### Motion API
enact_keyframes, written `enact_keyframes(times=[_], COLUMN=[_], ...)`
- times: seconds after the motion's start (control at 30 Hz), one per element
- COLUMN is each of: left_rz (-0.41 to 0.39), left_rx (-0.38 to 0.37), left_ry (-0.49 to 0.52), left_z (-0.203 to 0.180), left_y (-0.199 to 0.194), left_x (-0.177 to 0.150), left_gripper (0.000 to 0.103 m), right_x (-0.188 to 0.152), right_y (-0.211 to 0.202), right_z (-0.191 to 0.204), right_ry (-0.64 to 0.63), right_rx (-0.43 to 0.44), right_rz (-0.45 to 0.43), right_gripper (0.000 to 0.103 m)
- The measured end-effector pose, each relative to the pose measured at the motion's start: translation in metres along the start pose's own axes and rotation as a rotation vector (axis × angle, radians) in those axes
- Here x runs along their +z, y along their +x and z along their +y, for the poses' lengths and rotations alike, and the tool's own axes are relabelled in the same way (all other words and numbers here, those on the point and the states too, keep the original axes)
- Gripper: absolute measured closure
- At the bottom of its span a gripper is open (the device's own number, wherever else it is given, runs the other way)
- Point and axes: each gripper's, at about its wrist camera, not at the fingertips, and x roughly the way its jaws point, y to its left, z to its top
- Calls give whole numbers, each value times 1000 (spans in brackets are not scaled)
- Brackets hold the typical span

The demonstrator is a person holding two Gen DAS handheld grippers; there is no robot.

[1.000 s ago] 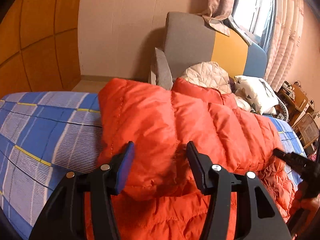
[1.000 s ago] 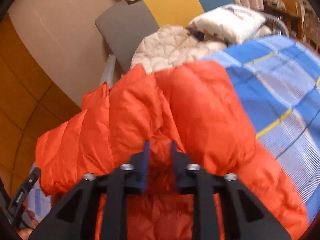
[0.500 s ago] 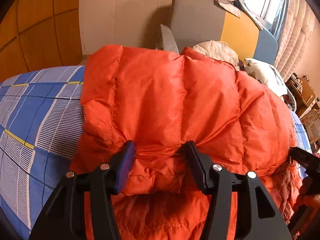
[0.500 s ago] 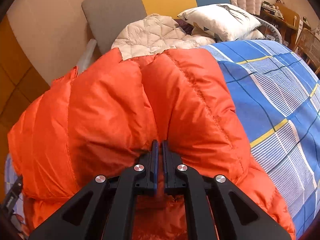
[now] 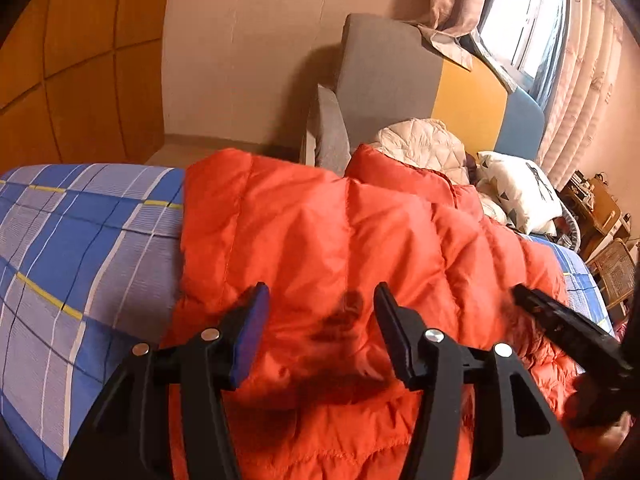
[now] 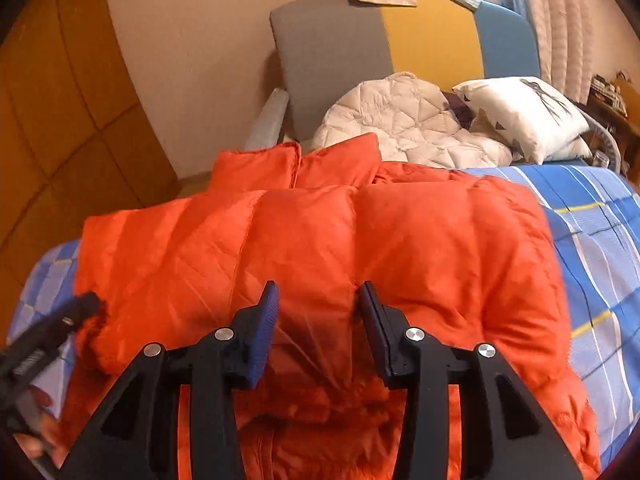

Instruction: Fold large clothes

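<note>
Orange jacket point(image 6: 320, 248), folded over on bed point(image 6: 600, 216), collar at 12 o'clock; L gripper point(image 5: 318, 312) & R gripper point(image 6: 316, 304) both agape, gripping nothing, fold looks just laid; next prob. regrip near hem for 2nd fold.

Warm window light, fisheye-warped edges

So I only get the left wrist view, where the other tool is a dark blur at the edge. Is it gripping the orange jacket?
Observer: No. The right wrist view shows the right tool open, its fingers spread over the orange jacket with nothing pinched between them.
Operator: And where is the collar?
Observer: At the far end. There are two collar flaps side by side, next to the white quilted coat.
</note>
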Motion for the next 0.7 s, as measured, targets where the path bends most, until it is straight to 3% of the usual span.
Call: enact_keyframes(times=[0.17, 0.37, 0.43, 0.5, 0.57, 0.7], left_rz=[109, 117, 102, 74, 32, -42], left_rx=[14, 24, 52, 75, 94, 112], left_ry=[-42, -47, -44, -32, -9, 37], left_z=[12, 15, 16, 15, 16, 16], left_y=[36, 39, 22, -2, -28, -81], left_x=[1, -8, -12, -20, -29, -52], left_gripper=[50, 50, 47, 39, 34, 29], right_x=[-1, -3, -5, -10, -24, -56], right_y=[27, 36, 21, 4, -24, -56], right_z=[-6, -5, -8, -8, -8, -15], right_ry=[4, 0, 18, 22, 3, -11], right_rx=[-20, -36, -16, 18, 44, 83], right_rz=[77, 130, 126, 110, 88, 131], right_gripper=[61, 61, 60, 46, 39, 30])
